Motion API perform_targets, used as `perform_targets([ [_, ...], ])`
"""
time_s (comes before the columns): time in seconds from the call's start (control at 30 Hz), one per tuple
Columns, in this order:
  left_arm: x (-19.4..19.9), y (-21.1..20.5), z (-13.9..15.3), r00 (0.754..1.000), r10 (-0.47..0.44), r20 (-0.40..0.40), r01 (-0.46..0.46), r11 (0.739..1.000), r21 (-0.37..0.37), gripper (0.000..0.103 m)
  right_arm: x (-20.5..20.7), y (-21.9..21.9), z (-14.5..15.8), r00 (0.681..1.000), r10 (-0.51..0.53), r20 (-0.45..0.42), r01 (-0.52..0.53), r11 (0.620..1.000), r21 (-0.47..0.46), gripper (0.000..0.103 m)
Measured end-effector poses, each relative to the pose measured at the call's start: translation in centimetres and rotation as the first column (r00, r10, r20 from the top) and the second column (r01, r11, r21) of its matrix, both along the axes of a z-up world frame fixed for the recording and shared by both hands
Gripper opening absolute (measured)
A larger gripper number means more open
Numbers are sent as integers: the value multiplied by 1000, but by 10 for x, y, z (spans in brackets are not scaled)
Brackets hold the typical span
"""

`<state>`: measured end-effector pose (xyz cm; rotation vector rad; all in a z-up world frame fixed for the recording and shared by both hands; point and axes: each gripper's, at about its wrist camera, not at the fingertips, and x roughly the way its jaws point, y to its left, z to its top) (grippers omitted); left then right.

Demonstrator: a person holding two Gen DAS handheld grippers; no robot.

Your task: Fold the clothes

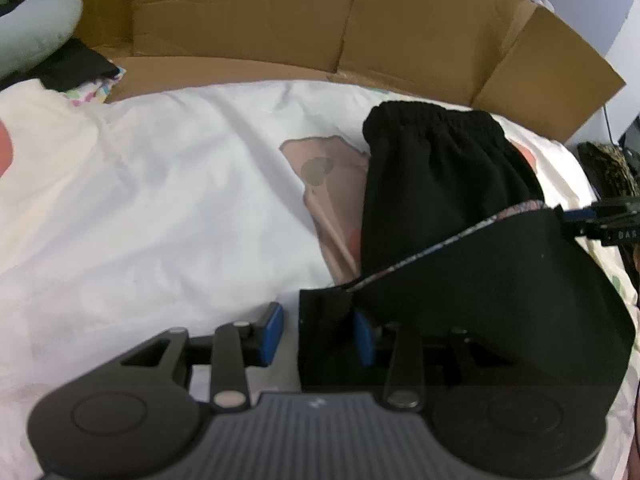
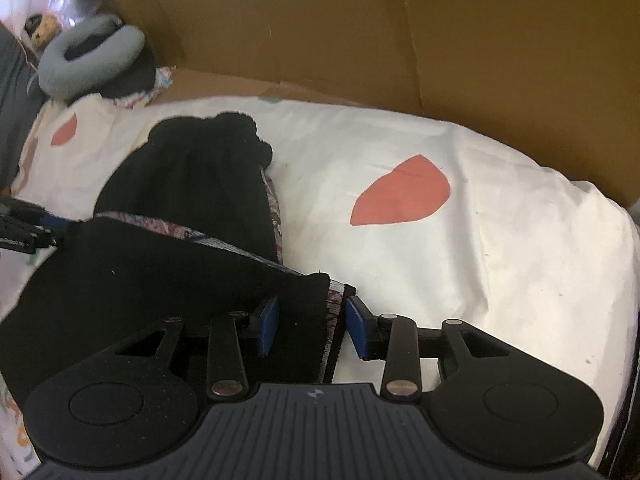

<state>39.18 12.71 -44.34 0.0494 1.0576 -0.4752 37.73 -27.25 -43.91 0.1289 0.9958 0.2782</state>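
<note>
A black garment (image 1: 440, 184) with a gathered elastic waistband lies on the white bed sheet (image 1: 160, 200), its near half folded over with a patterned inner edge showing. My left gripper (image 1: 318, 334) is open at the fold's left corner. Black cloth drapes over its right finger, and its left pad (image 1: 272, 332) is bare. My right gripper (image 2: 312, 326) is open at the other corner of the garment (image 2: 192, 184), with cloth lying between its blue pads. Each view catches the other gripper at the far corner: the right gripper (image 1: 600, 220), the left gripper (image 2: 32, 228).
A brown cardboard wall (image 1: 320, 20) stands along the far side of the bed. A grey neck pillow (image 2: 88, 60) and dark clothes sit at the far left corner. The sheet (image 2: 480, 240) carries red patches (image 2: 400, 192) and extends right of the garment.
</note>
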Motion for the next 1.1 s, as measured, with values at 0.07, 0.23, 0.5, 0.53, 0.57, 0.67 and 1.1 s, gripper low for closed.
perform_targets([
  [0.07,-1,-1,0,1000,16,4,-16,1000,2,41,2,-1,-3,1000,-3,-12,3,1000,3,50],
  [0.23,-6,-5,-2,998,61,20,-61,998,-2,42,4,-1,-6,1000,-9,-27,9,1000,14,50],
  [0.5,-13,-10,0,997,61,36,-61,998,-12,17,-2,3,-1,1000,-19,9,19,1000,13,15],
  [0.53,-13,-10,0,998,63,28,-63,998,-24,13,-2,4,-1,1000,-21,13,20,1000,13,13],
  [0.57,-14,-10,0,997,72,26,-72,997,-27,12,-3,4,0,1000,-21,18,21,1000,12,12],
  [0.67,-16,-9,3,996,87,30,-86,996,-28,11,-5,3,6,999,-25,34,24,1000,9,11],
  [1.1,-48,7,66,980,127,151,-115,990,-83,10,-36,-12,54,988,-66,140,56,996,72,9],
])
